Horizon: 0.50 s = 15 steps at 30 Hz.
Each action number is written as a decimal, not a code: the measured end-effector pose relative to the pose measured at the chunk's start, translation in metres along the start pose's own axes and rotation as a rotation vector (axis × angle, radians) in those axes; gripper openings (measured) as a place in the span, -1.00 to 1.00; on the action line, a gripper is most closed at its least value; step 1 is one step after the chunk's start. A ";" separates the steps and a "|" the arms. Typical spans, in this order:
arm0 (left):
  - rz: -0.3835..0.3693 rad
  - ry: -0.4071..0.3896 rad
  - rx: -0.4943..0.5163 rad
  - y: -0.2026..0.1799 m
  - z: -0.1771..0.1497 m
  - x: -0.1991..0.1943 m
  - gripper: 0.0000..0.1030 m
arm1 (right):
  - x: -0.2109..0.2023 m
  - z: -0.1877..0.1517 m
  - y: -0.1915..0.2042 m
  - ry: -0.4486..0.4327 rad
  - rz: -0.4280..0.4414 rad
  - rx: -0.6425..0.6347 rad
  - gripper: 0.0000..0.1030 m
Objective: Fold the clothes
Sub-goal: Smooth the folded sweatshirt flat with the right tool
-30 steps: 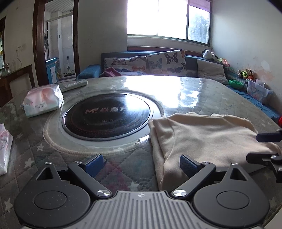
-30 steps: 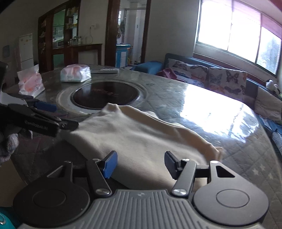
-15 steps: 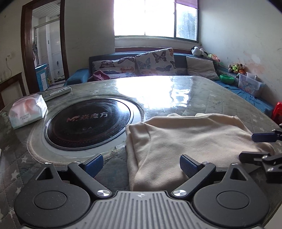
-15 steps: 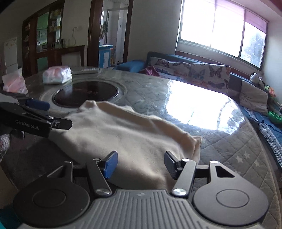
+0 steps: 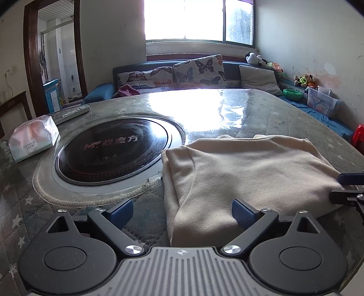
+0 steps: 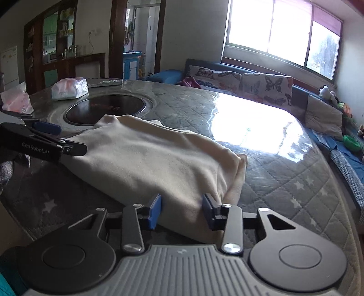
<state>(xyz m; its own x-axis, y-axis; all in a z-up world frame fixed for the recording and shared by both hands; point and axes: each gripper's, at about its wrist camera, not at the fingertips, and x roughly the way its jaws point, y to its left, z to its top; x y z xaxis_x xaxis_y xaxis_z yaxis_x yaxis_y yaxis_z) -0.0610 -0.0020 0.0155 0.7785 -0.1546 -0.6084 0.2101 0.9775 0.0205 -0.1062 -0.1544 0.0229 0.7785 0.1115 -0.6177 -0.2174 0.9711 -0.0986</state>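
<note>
**Cream garment lies folded on the counter, a tool at each near corner**

A cream garment (image 5: 245, 173) lies folded into a thick, roughly rectangular bundle on the round counter (image 5: 284, 109), which is covered with a quilted, star-printed cloth under a glossy clear sheet. The bundle sits on the near side of the counter, its left edge just overlapping the pale rim of the dark round hotplate (image 5: 111, 150) set into the middle.

The left tool (image 5: 182, 210) sits low at the garment's near left corner. Its jaws are spread wide: the right blue pad rests against the front edge of the fabric, while the left one stands over bare cloth, apart from the garment. It holds nothing.

The right tool (image 6: 182, 210) is at the near right corner of the bundle. Its jaws are narrower but still apart, with a fold of the cream fabric lying between the two blue pads; whether the pads touch the fabric cannot be told. In the left wrist view this tool shows at the right edge, its tips at the garment's corner.

A tissue pack (image 5: 34, 139) lies on the counter left of the hotplate, with a remote control (image 5: 71, 113) just behind it. A second tissue pack (image 6: 16, 101) sits at the counter's left edge in the right wrist view. Beyond the counter stands a sofa with butterfly cushions (image 5: 198, 70) under a bright window (image 5: 198, 20).
</note>
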 end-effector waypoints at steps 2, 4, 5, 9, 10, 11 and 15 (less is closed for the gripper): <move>0.001 -0.001 0.002 0.000 0.000 0.000 0.85 | -0.006 0.003 -0.002 -0.023 -0.006 0.013 -0.27; 0.003 -0.001 0.003 0.000 0.000 0.000 0.85 | -0.009 0.005 -0.006 -0.046 -0.022 0.025 -0.30; 0.002 0.000 0.001 0.000 0.000 0.000 0.85 | -0.010 0.005 -0.007 -0.050 -0.033 0.026 -0.35; -0.002 0.002 -0.004 0.001 0.000 0.000 0.85 | 0.000 -0.004 -0.009 0.005 -0.047 0.023 -0.44; -0.003 0.003 -0.005 0.001 0.000 0.000 0.85 | -0.001 -0.005 -0.009 0.006 -0.045 0.021 -0.44; -0.004 0.003 -0.007 0.002 0.000 -0.001 0.85 | -0.002 -0.005 -0.009 0.003 -0.042 0.020 -0.44; -0.007 -0.011 -0.016 0.005 0.005 -0.006 0.85 | -0.008 0.009 -0.010 -0.008 0.003 0.003 -0.40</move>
<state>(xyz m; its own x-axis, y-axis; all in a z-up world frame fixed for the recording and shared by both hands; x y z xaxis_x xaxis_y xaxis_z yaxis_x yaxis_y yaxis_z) -0.0617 0.0033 0.0235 0.7834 -0.1631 -0.5997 0.2065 0.9784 0.0038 -0.1053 -0.1628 0.0357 0.7825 0.1163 -0.6117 -0.2183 0.9713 -0.0947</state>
